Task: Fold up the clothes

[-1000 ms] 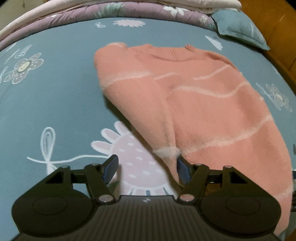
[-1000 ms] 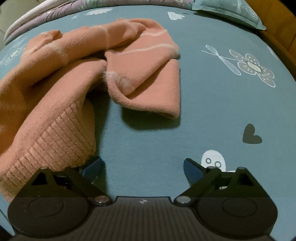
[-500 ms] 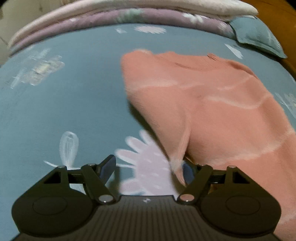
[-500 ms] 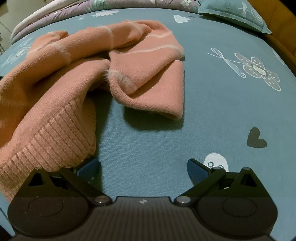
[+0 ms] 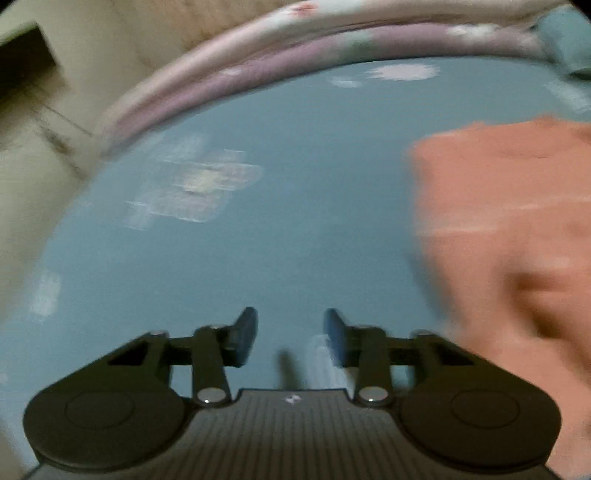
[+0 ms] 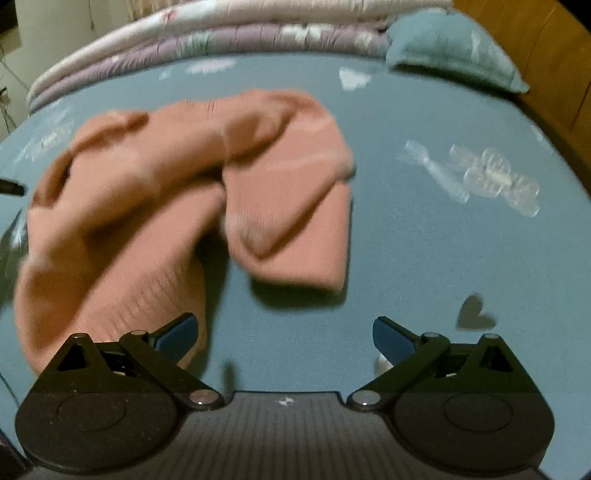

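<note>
A salmon-pink sweater (image 6: 192, 206) lies rumpled at the centre and left of the right wrist view, on a blue bedsheet (image 6: 424, 258). The right gripper (image 6: 284, 334) is spread wide and empty. The left gripper (image 5: 290, 338) is closing on nothing. Flattening the bunched sleeve first would likely help.

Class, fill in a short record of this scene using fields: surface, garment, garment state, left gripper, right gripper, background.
surface: teal bedsheet with a pale flower print
garment: pink sweater with faint pale stripes
garment state: rumpled, one part folded over, not yet neatly folded
left gripper: jaws closing, nothing between them, sweater off to its right
right gripper: open, empty, sweater hem beside its left finger
background: folded quilts and a teal pillow
</note>
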